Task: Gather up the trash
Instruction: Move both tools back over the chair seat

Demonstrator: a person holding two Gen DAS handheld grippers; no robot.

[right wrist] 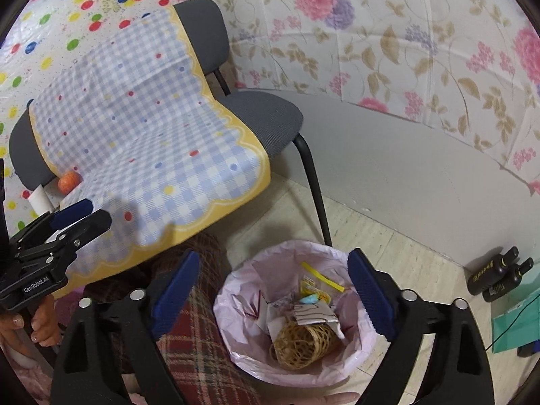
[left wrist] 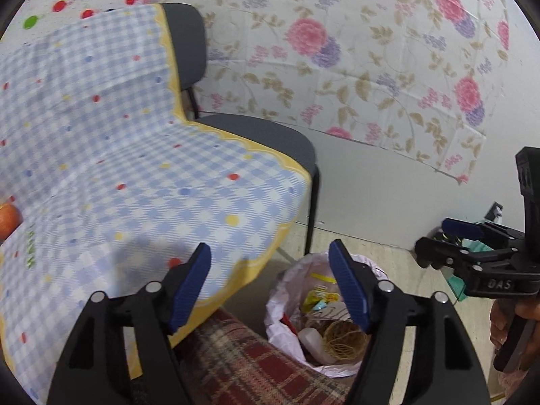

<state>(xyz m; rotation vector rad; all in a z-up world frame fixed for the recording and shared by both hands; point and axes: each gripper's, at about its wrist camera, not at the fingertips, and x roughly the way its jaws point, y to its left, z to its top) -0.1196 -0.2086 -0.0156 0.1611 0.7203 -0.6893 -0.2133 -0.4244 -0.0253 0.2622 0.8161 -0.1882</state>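
**A lived-in room at home, dressed with party cloths**

The wall is hung with a floral plastic sheet of pink and purple blooms [right wrist: 388, 33], beside a white sheet with coloured balloon dots [right wrist: 67, 17]. A grey upholstered chair on black metal legs [right wrist: 266, 114] is draped with a blue gingham cloth edged in yellow [right wrist: 152, 135]. On the pale tiled floor [right wrist: 388, 246] stands a small waste bin lined with a pink plastic bag [right wrist: 243, 303], with two dark bottles [right wrist: 499, 273] near the grey skirting.

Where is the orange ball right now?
In the right wrist view the orange ball lies on the chair's checkered cloth at far left, beside a white tube.
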